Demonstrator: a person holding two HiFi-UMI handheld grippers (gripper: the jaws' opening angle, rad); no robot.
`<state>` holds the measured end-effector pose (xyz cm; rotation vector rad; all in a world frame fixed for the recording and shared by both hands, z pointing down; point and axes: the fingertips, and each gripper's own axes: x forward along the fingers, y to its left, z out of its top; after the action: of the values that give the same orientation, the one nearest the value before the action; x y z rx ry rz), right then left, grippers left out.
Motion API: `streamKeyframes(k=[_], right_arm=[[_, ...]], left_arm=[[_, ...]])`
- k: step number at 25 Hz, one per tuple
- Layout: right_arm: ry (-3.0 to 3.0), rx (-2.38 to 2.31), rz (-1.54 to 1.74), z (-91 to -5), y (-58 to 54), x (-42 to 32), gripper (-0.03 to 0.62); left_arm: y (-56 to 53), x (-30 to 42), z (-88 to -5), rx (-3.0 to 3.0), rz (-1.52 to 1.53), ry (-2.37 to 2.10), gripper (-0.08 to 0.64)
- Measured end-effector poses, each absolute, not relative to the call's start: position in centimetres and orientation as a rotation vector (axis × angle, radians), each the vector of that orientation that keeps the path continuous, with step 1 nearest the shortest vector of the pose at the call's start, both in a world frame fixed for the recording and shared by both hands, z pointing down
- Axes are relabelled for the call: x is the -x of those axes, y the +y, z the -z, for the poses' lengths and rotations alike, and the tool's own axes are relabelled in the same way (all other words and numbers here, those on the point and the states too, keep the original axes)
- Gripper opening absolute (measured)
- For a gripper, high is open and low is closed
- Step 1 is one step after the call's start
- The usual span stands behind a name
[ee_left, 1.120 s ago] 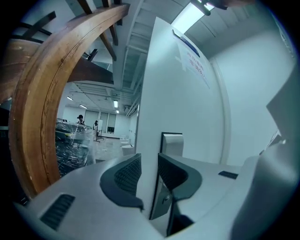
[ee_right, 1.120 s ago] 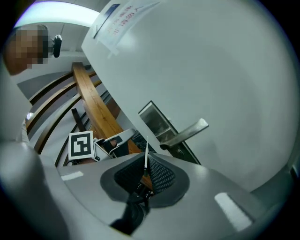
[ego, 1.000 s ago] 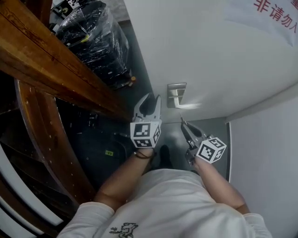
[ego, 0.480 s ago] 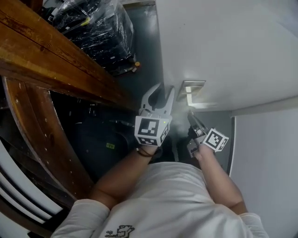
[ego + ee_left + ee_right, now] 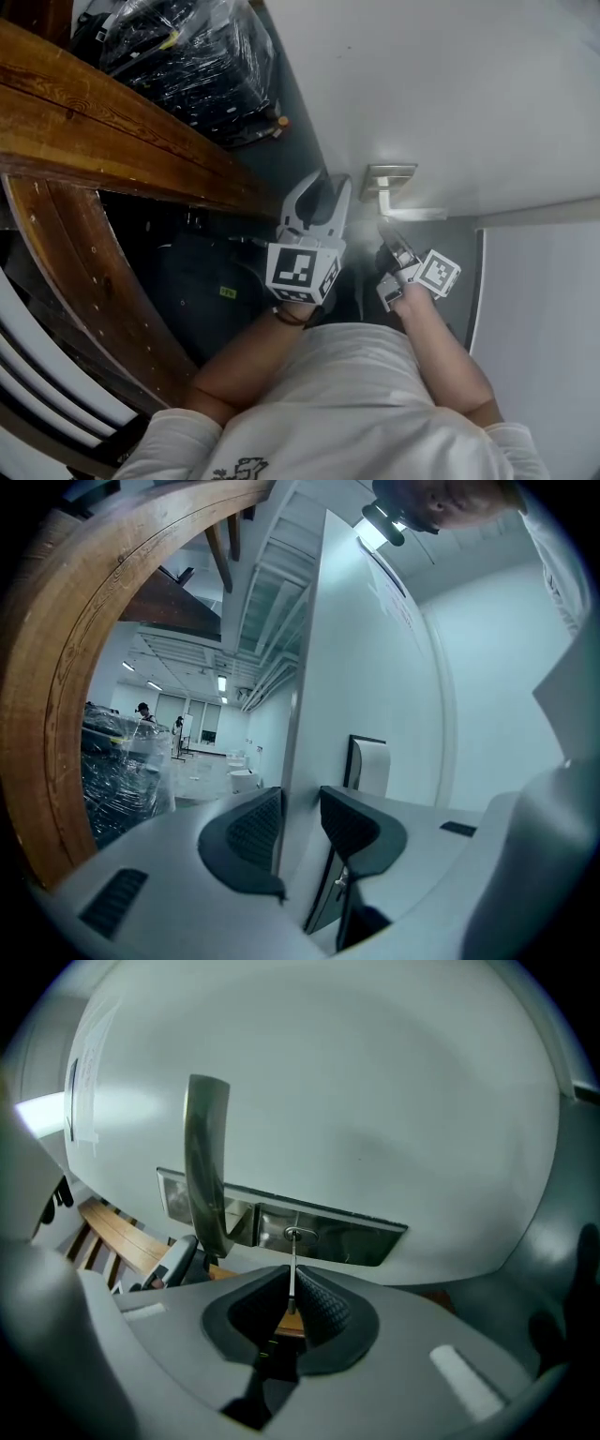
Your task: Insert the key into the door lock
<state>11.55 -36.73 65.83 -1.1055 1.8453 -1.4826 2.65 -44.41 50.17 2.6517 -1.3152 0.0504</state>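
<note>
The white door [image 5: 450,94] carries a metal lock plate [image 5: 388,178] with a lever handle [image 5: 412,214]. My right gripper [image 5: 386,228] points at that plate and is shut on a thin key [image 5: 292,1269]. The key's tip sits at the round keyhole [image 5: 295,1234] in the lock plate [image 5: 347,1241]; how deep it sits I cannot tell. The handle [image 5: 206,1162] stands just left of it. My left gripper [image 5: 315,208] hovers left of the lock, jaws open and empty. In the left gripper view, the left gripper [image 5: 300,825] straddles the line of the door's edge [image 5: 305,667] without touching it.
A curved wooden beam [image 5: 112,122] runs along the left, close to my left arm. Black goods wrapped in plastic [image 5: 197,66] lie beyond it on the grey floor. A white wall panel [image 5: 534,309] stands at the right. A room with distant people [image 5: 142,711] shows past the door's edge.
My right gripper has sunk, rolled and closed in on the lock plate below the handle. The left gripper has stayed near the door's edge.
</note>
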Motion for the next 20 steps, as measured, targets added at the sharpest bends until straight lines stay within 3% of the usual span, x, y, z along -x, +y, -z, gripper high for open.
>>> streamKeyframes(k=[9, 20], right_arm=[[1.631, 0.955, 1.560, -66.2, -39.5, -11.5, 0.025], [1.963, 1.065, 1.508, -64.4, -37.1, -10.2, 0.059]], left_arm=[[-44.4, -2.6, -50.1, -2.633, -0.034, -1.327, 0.129], [-43.8, -1.8, -50.9, -2.593, -0.055, -1.305, 0.129]])
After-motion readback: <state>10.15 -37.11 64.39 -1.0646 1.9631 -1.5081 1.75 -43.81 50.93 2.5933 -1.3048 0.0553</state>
